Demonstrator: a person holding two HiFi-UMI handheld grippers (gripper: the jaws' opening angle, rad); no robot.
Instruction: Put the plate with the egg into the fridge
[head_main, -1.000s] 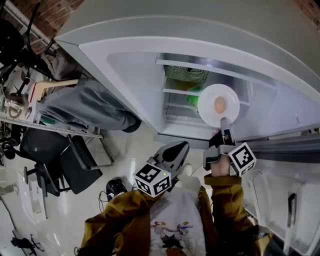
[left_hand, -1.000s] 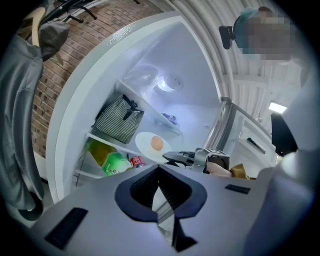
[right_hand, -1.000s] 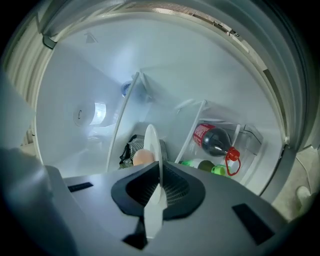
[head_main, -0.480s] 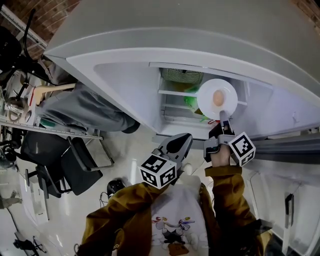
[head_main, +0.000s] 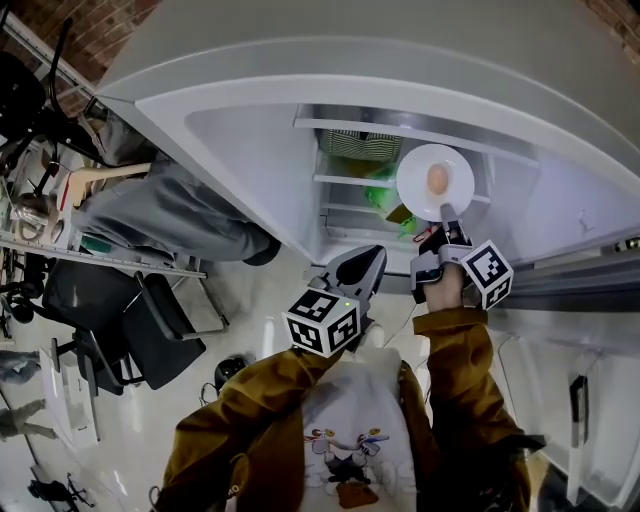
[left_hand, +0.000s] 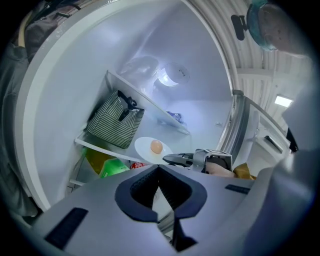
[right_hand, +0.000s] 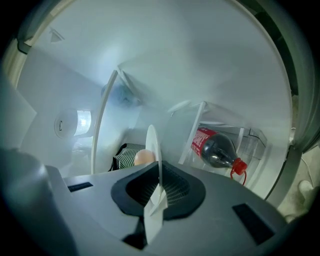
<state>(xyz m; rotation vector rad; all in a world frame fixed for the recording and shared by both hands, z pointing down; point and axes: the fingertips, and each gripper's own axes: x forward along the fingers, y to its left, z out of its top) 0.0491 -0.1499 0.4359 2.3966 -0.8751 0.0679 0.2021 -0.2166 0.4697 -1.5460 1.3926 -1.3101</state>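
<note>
Right gripper (head_main: 444, 218) clamped on plate (head_main: 416, 190) rim; left gripper (head_main: 362, 270) shut, empty.
Plate with egg (head_main: 437, 179) has been carried deeper into the fridge (head_main: 240, 130), now held at the shelf (head_main: 345, 181) edge; setting-down is judged next.

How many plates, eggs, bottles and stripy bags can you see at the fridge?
plate: 1
egg: 1
bottle: 1
stripy bag: 1
Total: 4
</note>
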